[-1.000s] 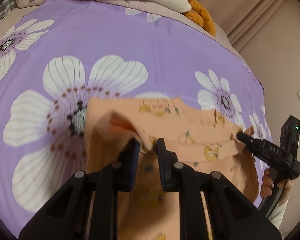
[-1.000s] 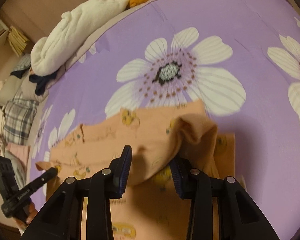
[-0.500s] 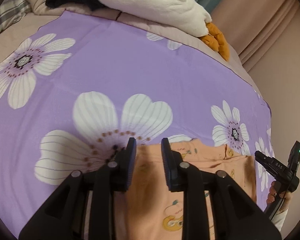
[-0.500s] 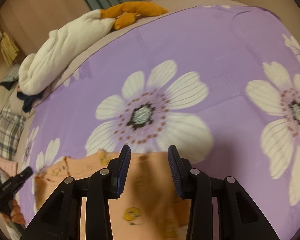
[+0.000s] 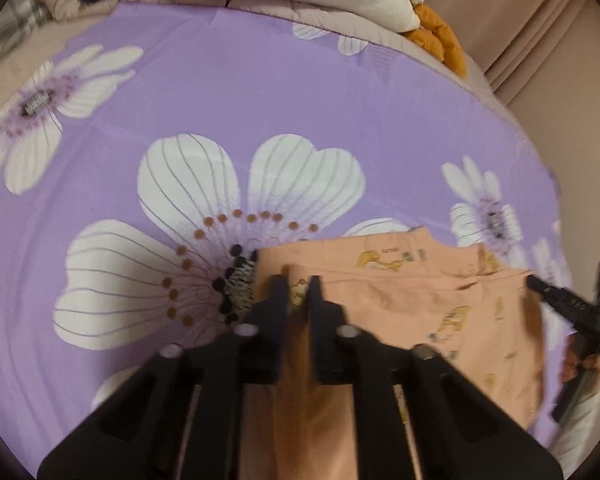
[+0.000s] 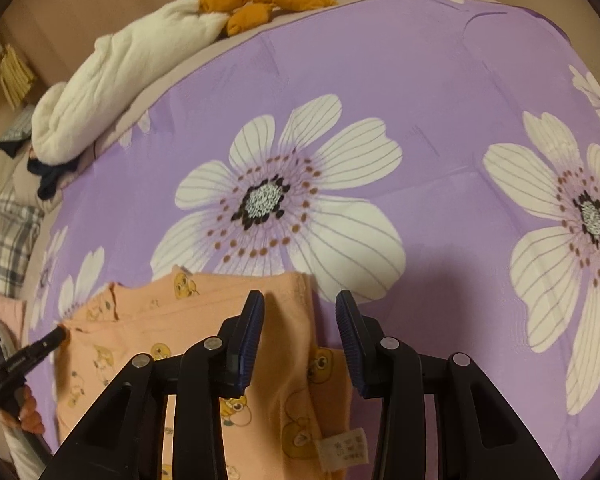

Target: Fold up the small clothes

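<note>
Purple floral sheet [image 6: 440,92] — left gripper [image 5: 299,285] pinches peach garment [image 5: 412,304]; right gripper [image 6: 300,300] closing, parted.

Peach printed garment [image 6: 188,332], seemingly folded

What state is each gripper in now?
Left gripper: shut on the peach garment at its corner.
Right gripper: open; jaws have just been closing over the garment's folded edge, not yet pressing it.

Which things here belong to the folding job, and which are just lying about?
In the job:
peach garment
left tool
right tool

Lying about:
white quilt
orange cloth
plaid cloth
dark cloth
</note>
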The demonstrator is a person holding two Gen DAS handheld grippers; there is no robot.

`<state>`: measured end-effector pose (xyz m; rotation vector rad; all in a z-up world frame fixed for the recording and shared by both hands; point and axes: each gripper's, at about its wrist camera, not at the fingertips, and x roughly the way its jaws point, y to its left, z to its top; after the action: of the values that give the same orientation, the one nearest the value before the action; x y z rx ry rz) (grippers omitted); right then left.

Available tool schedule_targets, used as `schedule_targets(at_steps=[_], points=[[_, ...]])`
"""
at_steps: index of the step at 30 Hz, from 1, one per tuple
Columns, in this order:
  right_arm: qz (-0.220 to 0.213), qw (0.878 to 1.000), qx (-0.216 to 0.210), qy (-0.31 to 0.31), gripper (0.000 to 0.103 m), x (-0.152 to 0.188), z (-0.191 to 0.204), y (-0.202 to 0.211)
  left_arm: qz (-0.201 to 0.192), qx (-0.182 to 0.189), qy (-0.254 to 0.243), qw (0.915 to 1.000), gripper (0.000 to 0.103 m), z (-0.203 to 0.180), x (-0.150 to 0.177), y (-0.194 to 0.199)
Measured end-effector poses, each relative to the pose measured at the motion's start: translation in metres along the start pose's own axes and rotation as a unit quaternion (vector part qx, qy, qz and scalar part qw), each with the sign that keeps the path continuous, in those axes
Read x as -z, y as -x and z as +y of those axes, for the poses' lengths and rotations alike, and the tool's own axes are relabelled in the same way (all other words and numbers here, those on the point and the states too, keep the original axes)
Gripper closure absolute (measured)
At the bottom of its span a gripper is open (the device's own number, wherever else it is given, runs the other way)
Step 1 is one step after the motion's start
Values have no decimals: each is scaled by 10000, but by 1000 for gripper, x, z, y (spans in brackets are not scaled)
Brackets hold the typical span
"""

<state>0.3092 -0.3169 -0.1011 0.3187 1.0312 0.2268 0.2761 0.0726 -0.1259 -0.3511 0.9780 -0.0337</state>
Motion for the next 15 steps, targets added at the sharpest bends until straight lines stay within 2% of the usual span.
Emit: schedule_targets(at_steps=[1, 2, 5, 12, 15], points=[[13, 10000, 26, 28, 80, 0, 1, -2, -40, -32, -65, 10000, 98, -2, 1, 1], [18, 10000, 50, 51, 95, 1, 2, -2, -103, -47, -78, 9999, 98, -2, 1, 4], [-227, 9997, -19, 77, 97, 2, 6, 10, -335, -118, -104, 9993, 99, -4, -1, 18], [-780, 9965, -253, 161, 98, -5, 15, 52, -822, 16, -206, 9964, 99, -12, -12, 48], [-919, 9953, -262, 152, 98, -14, 16, 56, -839, -17, -134, 9964, 99, -12, -23, 47]])
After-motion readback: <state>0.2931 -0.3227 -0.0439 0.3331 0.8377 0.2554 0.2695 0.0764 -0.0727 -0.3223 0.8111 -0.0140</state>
